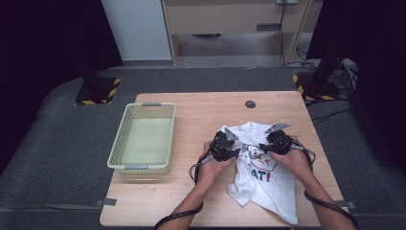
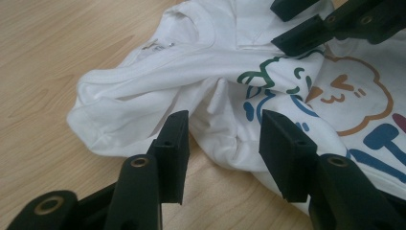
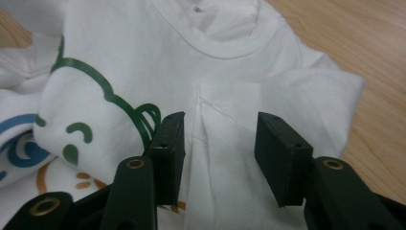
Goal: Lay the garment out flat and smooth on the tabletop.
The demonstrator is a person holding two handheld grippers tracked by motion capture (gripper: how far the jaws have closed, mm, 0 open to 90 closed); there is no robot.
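A crumpled white T-shirt (image 1: 258, 167) with a colourful cartoon print lies on the right half of the wooden worktop (image 1: 201, 112), running from about the middle of the frame in the high view down toward the lower right, where its hem reaches nearly to the near edge. That diagonal is its long axis; the collar end is the upper one, under the two hands.

The left gripper (image 1: 229, 149) sits over the shirt's upper left part. In the left gripper view its jaws stand apart, with a bunched fold and sleeve of the T-shirt (image 2: 210, 103) between and just ahead of them; the pads do not press the cloth. The right gripper (image 1: 268, 146) is over the upper right part, just beside the left one. In the right gripper view its jaws are likewise apart, straddling a flat ridge of fabric below the collar (image 3: 215, 40), not yet pinching it.

Both grippers are equally close to the cloth, so the coming move looks like a two-handed pinch near the shoulders, each gripper taking the fold directly in front of it.

Bare worktop is open above and to the left of the shirt. A pale yellow basket (image 1: 143, 165) stands well apart at the left edge.
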